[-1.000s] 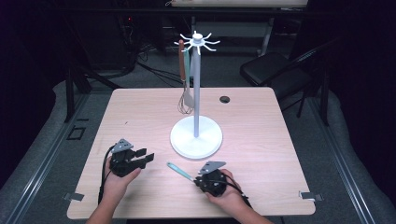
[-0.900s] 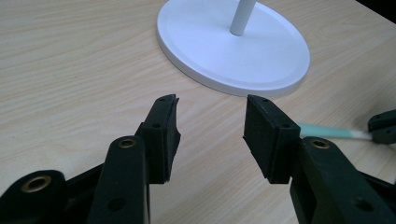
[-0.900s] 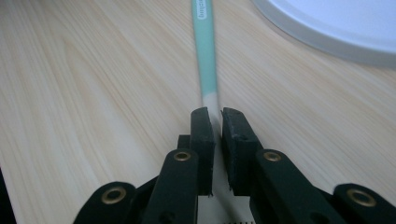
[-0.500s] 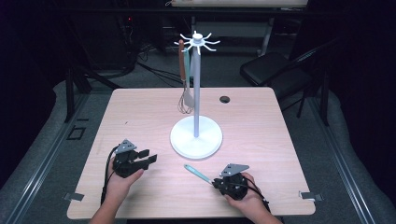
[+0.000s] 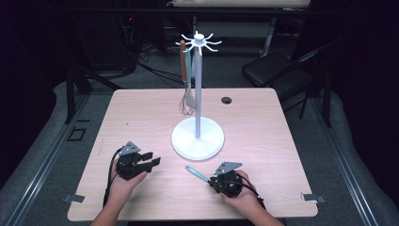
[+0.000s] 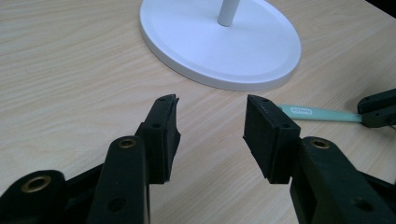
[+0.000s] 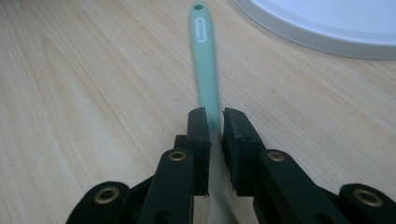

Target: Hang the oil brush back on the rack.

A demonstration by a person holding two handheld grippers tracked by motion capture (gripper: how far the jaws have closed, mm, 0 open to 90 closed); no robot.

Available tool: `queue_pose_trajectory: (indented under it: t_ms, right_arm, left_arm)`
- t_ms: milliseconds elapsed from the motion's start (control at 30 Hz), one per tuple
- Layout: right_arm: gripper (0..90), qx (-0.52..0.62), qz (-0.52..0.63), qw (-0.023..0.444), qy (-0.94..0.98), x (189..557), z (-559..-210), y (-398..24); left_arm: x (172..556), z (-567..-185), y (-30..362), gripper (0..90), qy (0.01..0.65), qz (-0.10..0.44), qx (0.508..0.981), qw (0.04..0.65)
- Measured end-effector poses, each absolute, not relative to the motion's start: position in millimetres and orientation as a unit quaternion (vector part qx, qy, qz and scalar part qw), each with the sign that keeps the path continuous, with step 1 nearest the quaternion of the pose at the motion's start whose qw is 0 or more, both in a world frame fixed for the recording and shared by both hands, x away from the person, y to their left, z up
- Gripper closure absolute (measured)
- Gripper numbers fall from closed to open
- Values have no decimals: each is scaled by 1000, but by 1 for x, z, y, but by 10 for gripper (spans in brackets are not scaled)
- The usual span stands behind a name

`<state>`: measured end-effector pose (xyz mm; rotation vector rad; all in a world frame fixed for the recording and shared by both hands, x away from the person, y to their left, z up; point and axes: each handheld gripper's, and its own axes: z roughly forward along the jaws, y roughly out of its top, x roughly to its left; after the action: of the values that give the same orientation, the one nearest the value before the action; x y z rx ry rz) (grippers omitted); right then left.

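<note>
1. Lying flat on the table (image 5: 291, 141), a mint-green spatula (image 7: 205, 70) is seen just in front of the white stand base (image 5: 197, 139), handle end w/ hang-hole pointed toward that base.
2. Right gripper (image 7: 215, 116) is set astride the handle; jaws have just been opening a little, a thin gap is seen each side, so pads are judged not pressing on it.
3. Left gripper (image 6: 212, 119) is held wide open over bare wood, nothing between the jaws; spatula handle is seen off to its right.
4. Handling, as judged: spatula is light, handle stiff & narrow, prob. smooth silicone/plastic, so it can twist or slide in a loose pinch. Blade end, hidden under the gripper, is likely softer.
5. Hold is best taken mid-handle, square across the flat, hole end left free for a hook on the stand top (image 5: 199, 40).
6. Whisk (image 5: 187, 101) & other utensils are already hung from the stand.
</note>
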<state>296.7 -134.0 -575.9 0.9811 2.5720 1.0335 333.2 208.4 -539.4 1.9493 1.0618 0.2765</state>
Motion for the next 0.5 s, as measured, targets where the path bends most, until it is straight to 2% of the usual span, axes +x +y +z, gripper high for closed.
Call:
queue_pose_trajectory:
  t_ms: [500]
  right_arm:
    - [821, 326, 360, 120, 866, 297, -579, -126]
  left_arm:
    - [331, -542, 200, 538, 417, 105, 792, 434]
